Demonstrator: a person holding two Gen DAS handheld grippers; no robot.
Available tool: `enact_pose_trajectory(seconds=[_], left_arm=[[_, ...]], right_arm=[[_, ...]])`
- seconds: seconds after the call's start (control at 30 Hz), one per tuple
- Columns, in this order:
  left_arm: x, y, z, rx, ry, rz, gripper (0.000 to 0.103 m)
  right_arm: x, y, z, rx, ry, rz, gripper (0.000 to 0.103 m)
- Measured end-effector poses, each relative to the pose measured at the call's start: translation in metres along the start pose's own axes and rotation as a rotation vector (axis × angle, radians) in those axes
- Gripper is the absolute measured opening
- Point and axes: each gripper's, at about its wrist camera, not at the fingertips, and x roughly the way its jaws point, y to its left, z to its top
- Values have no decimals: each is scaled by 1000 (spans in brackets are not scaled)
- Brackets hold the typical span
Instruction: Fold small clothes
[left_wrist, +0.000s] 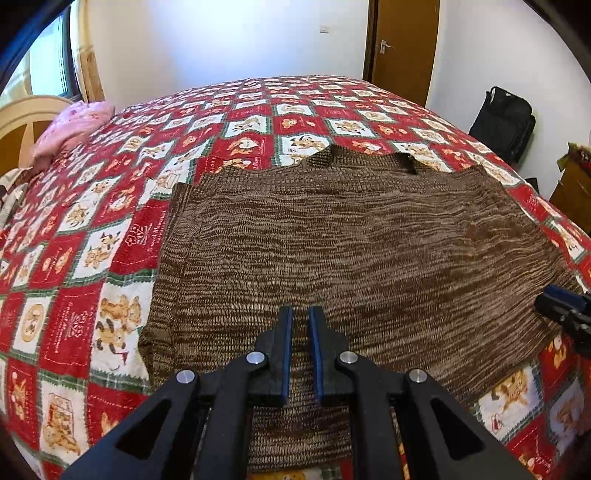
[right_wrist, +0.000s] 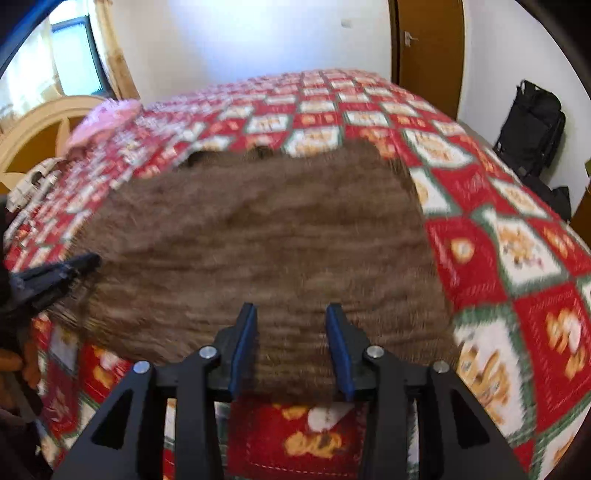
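Patchwork bedspread (left_wrist: 110, 229) — white-walled bedroom.

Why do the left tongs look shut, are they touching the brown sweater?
Cannot tell. In the left wrist view the left tongs sit over the brown sweater with nothing pinched between them, but neither view shows a gap or contact underneath.

The red squares of the bedspread (left_wrist: 74, 314) carry small pale lettering under a flower emblem, but the letters are too tiny and warped to make out. Nothing else in either view bears writing I can read.
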Motion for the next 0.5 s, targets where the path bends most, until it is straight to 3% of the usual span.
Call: enact_pose_trajectory(seconds=[0.2, 0.5], left_arm=[[-1, 8, -11, -39, 19, 36, 10], [-16, 16, -9, -15, -11, 239, 10]], right_arm=[[3, -4, -1, 18, 6, -1, 43], [2, 4, -5, -16, 1, 1, 55]])
